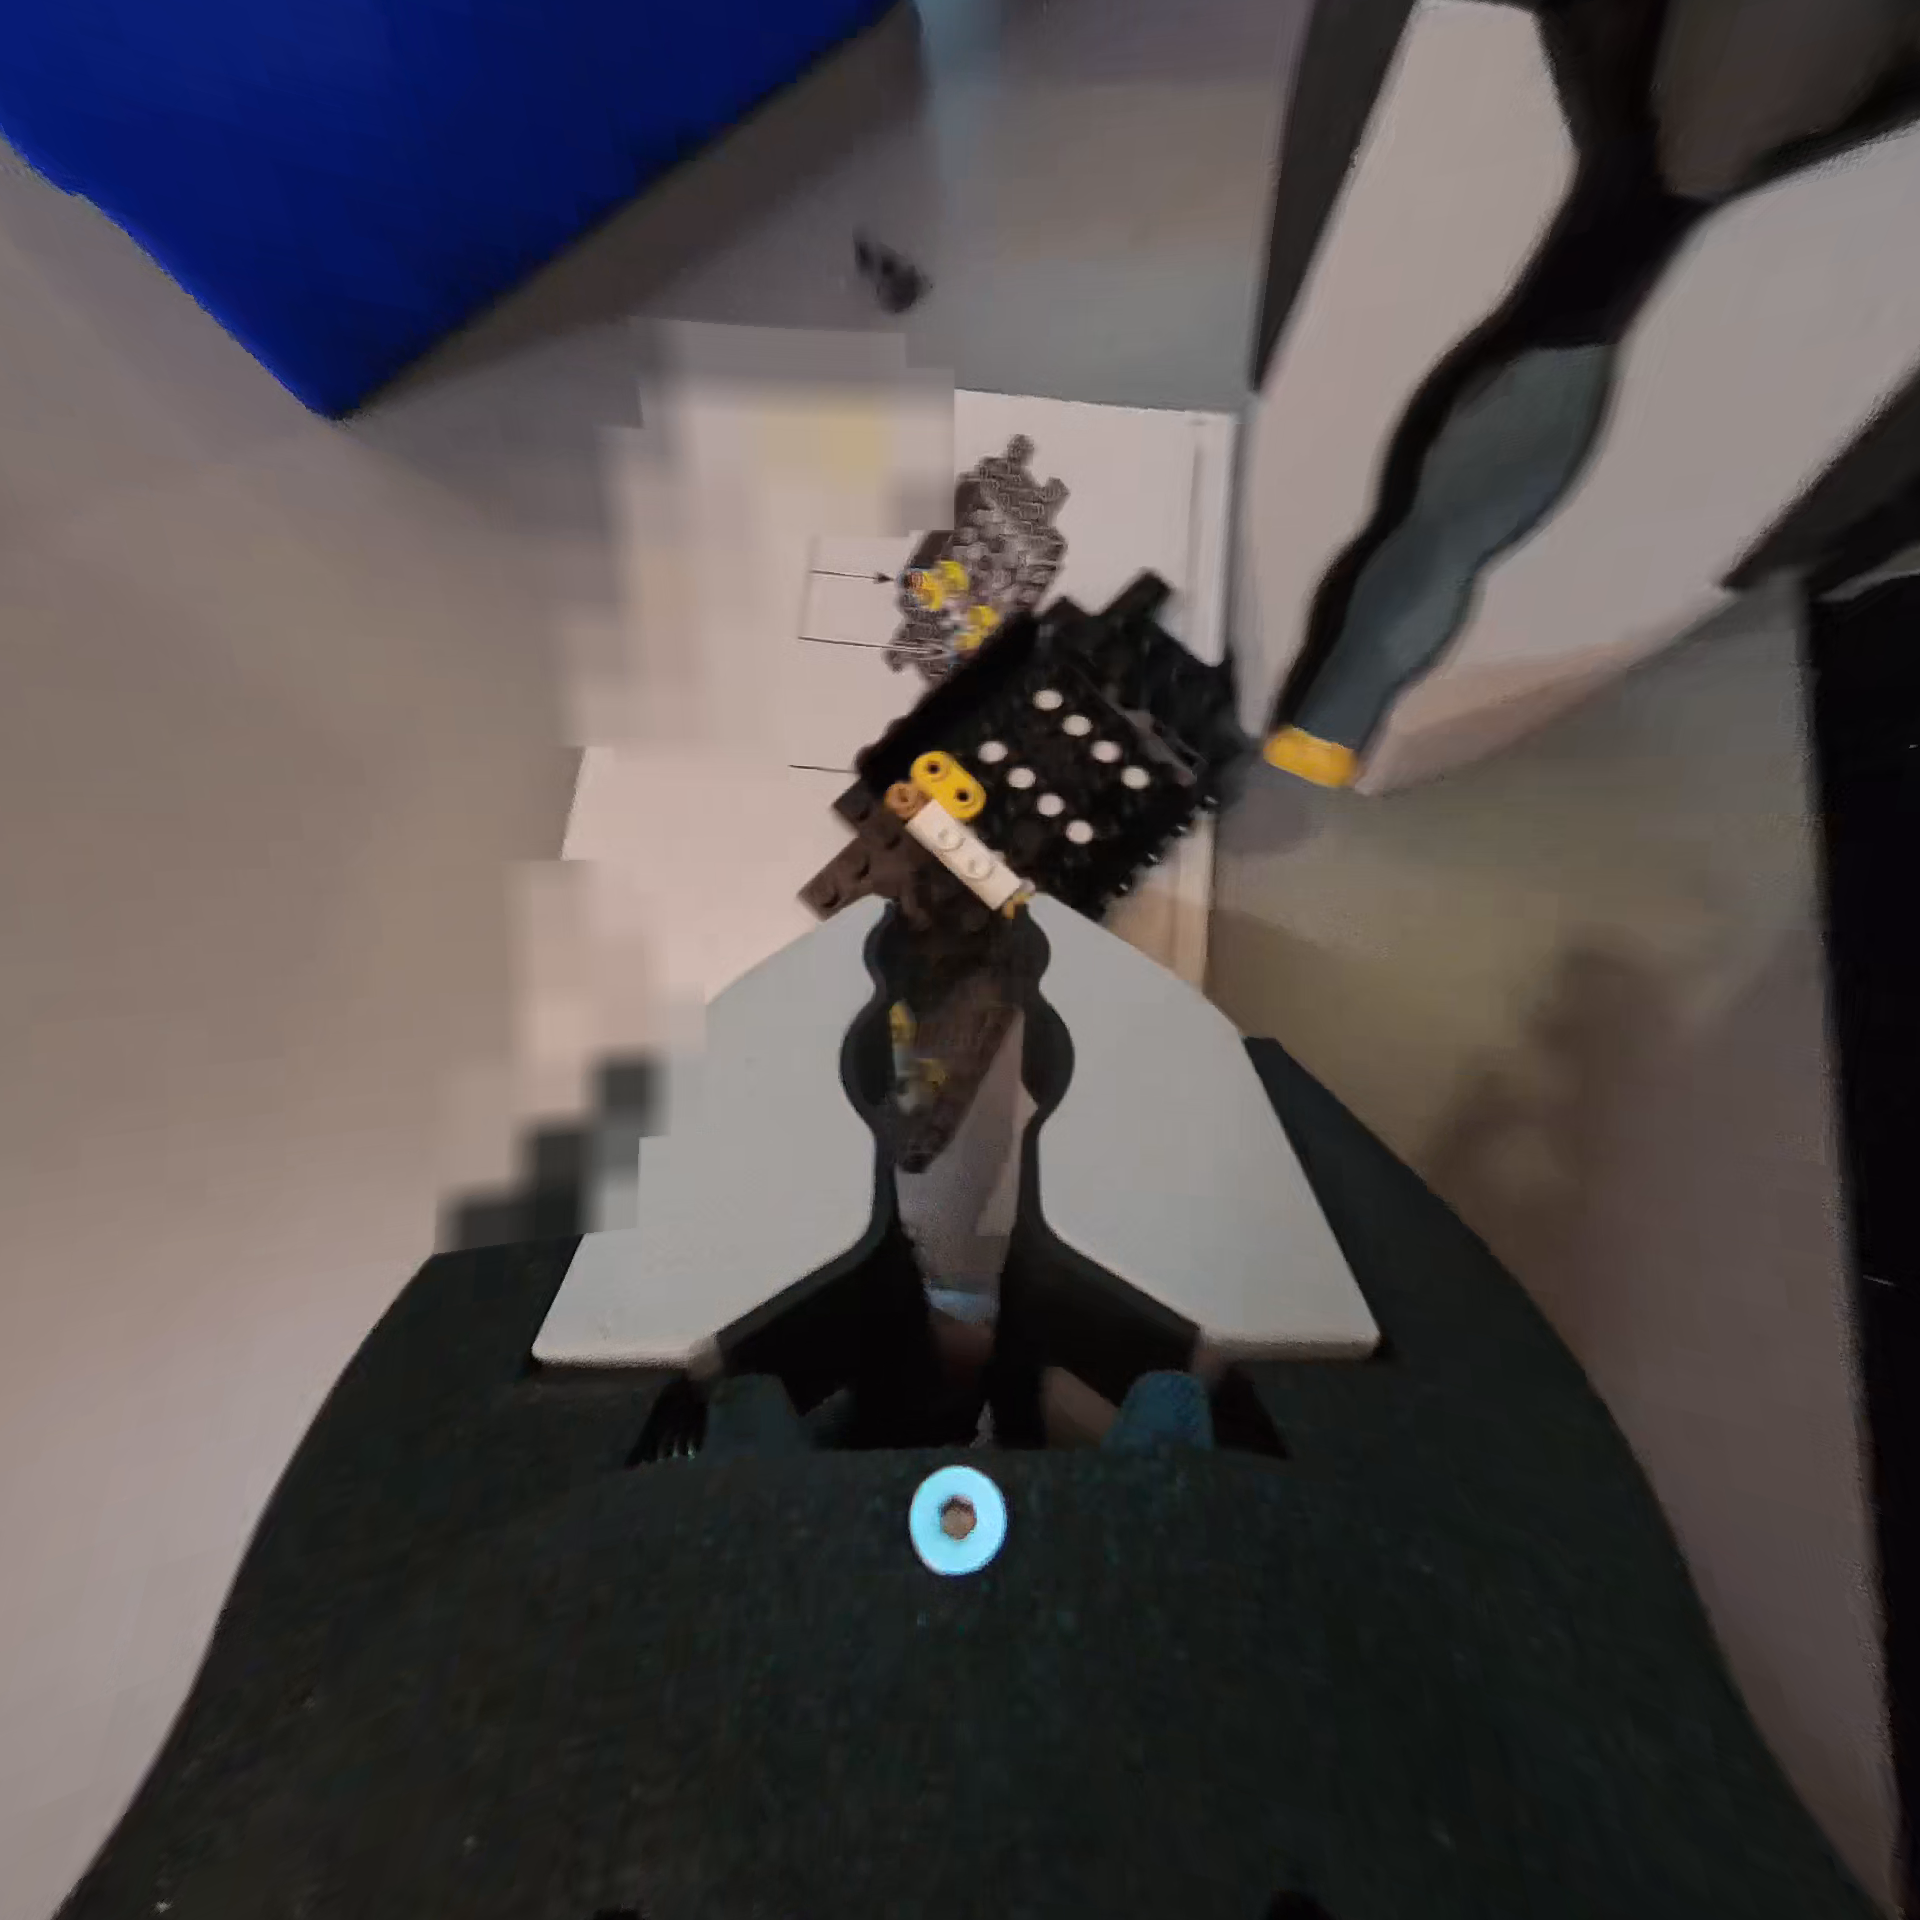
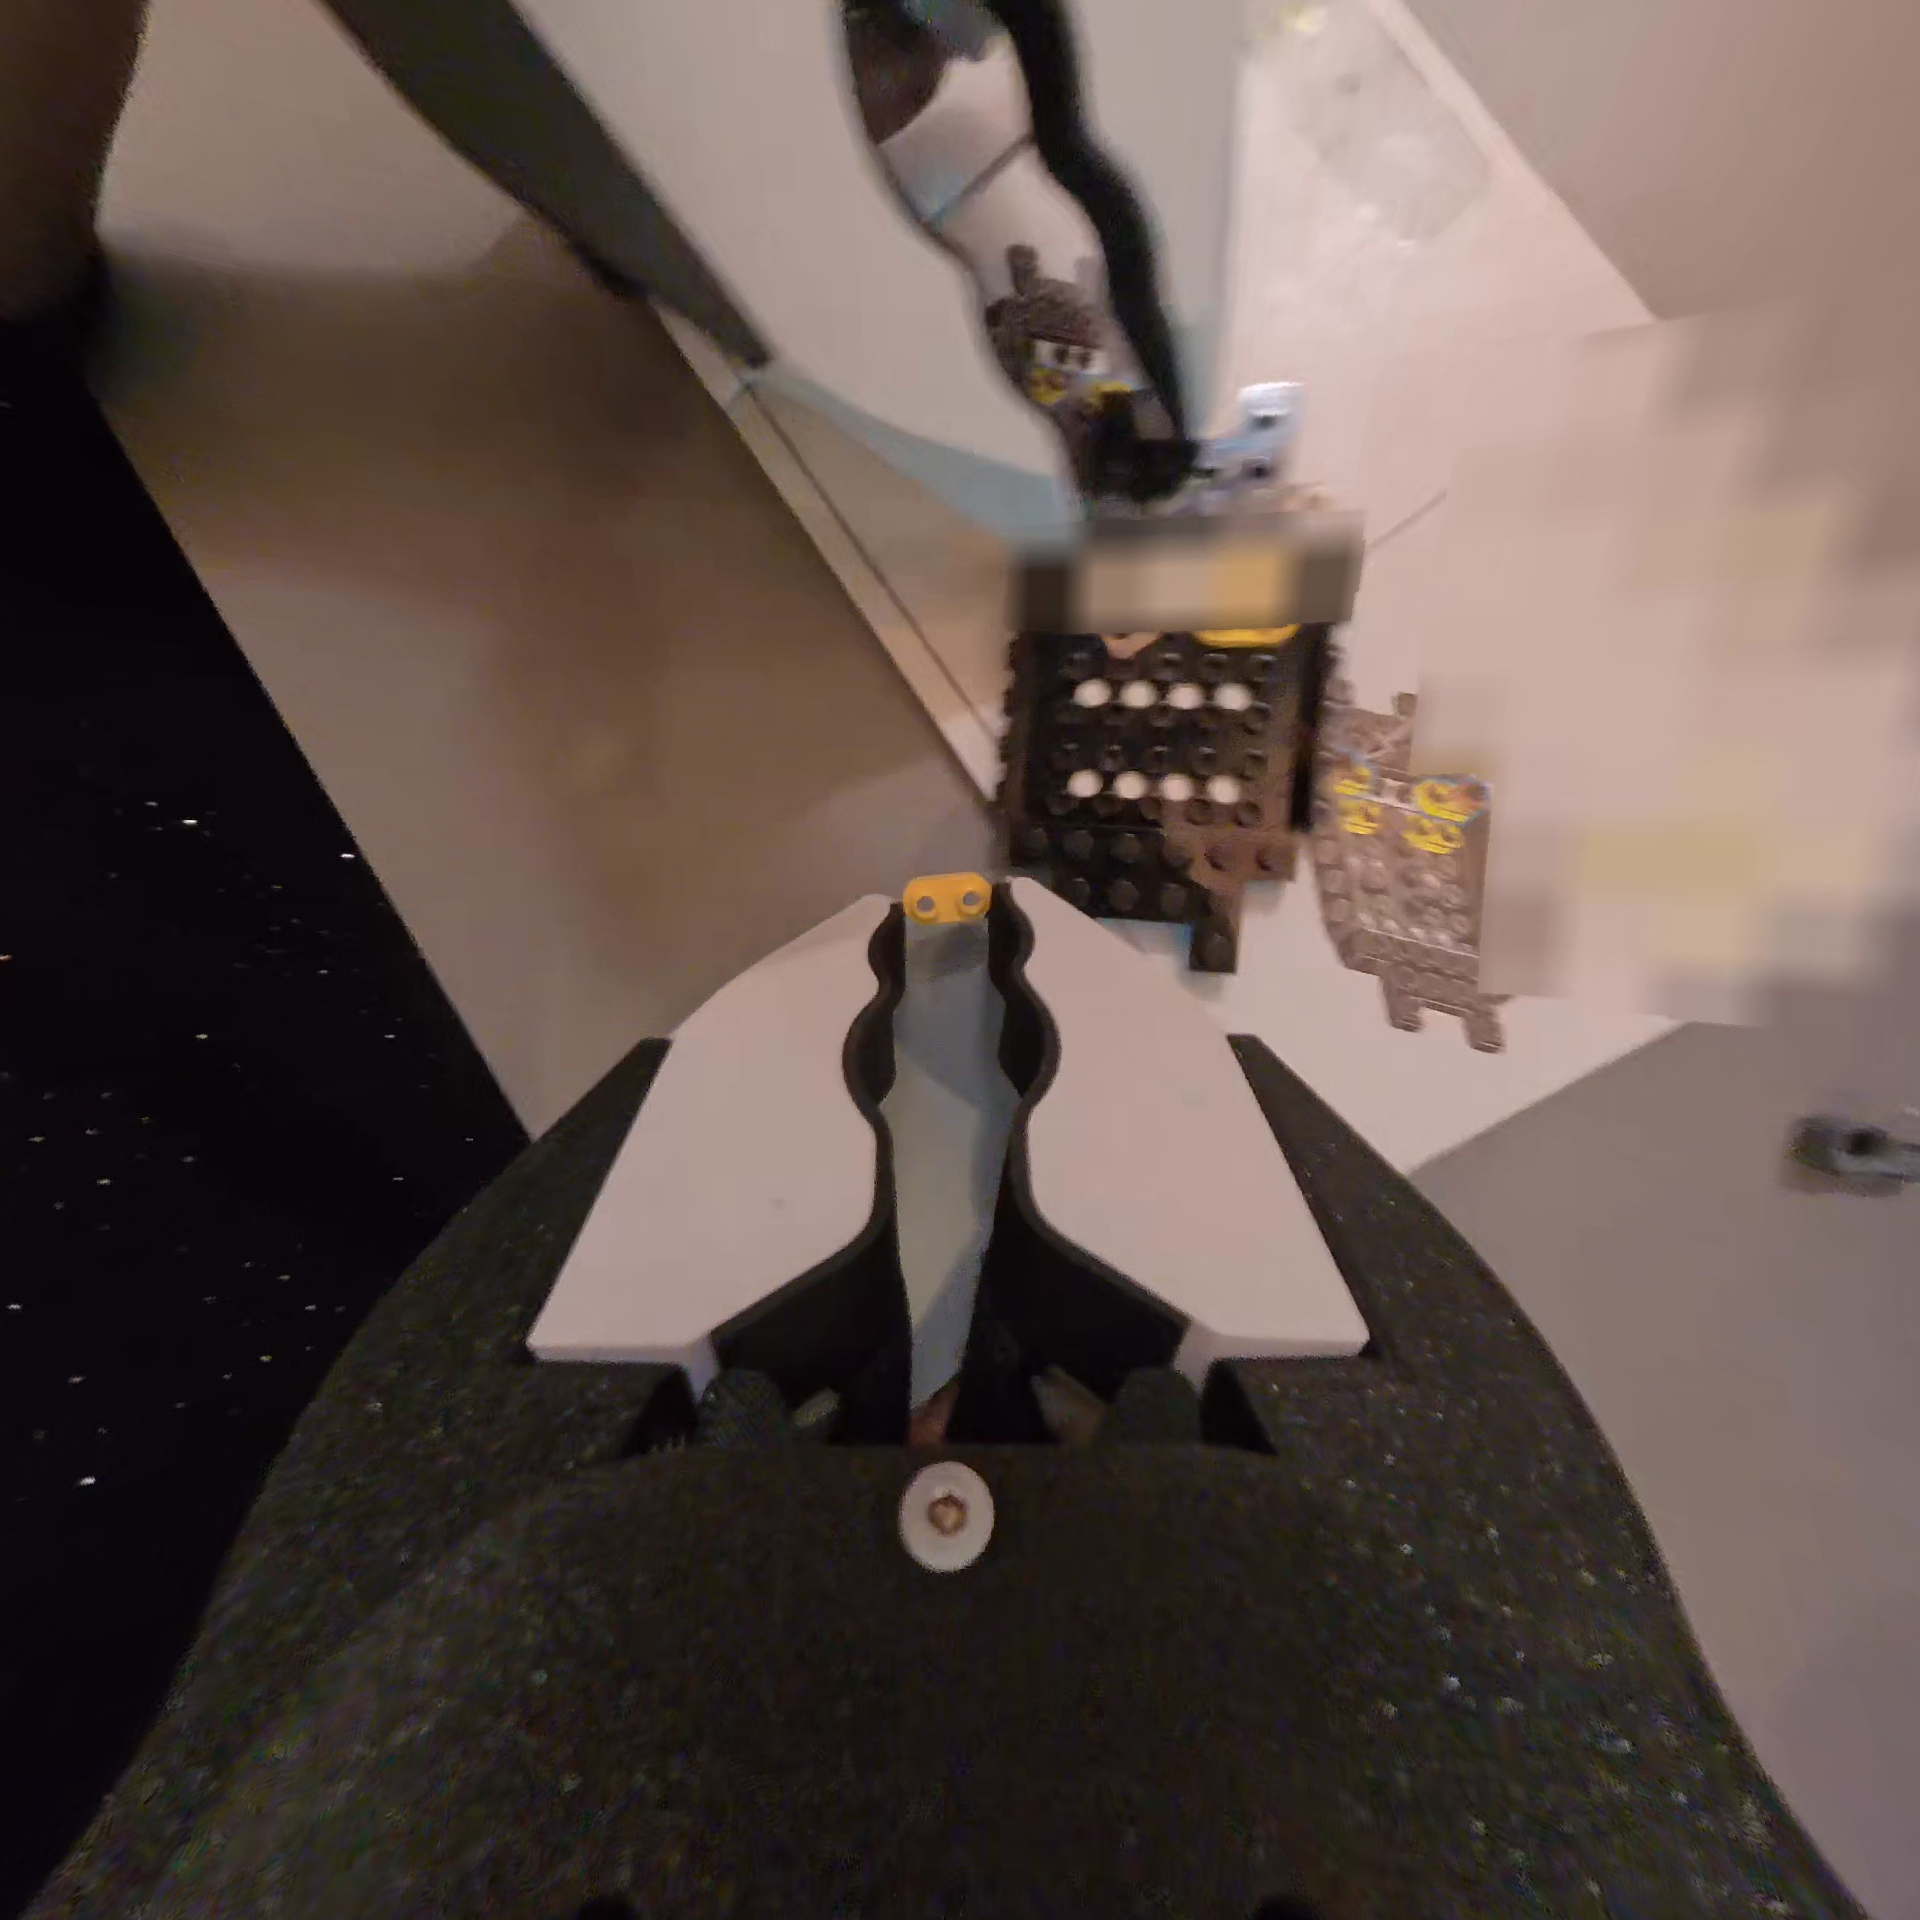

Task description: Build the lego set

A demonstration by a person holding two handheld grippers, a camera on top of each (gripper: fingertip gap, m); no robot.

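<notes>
From where I sit, the biggest thing in both views is the pale tabletop (image 1: 260, 831) with a white printed instruction sheet (image 1: 727, 831) lying on it in mid-frame. Over that sheet, centre of the left wrist view, hangs the black studded brick assembly with round holes through it (image 1: 1070, 769) — my left gripper (image 1: 956, 914) pinches it by its dark brown plate end. It already carries a yellow two-hole plate (image 1: 948, 779) and a white bar (image 1: 966, 852), so I judge part of the build done. At mid-frame in the right wrist view my right gripper (image 2: 951, 909) is pressed onto a small yellow two-hole plate (image 2: 943, 900), which sits at the fingertips, near the assembly but apart from it — not yet attached, as far as I can judge.
</notes>
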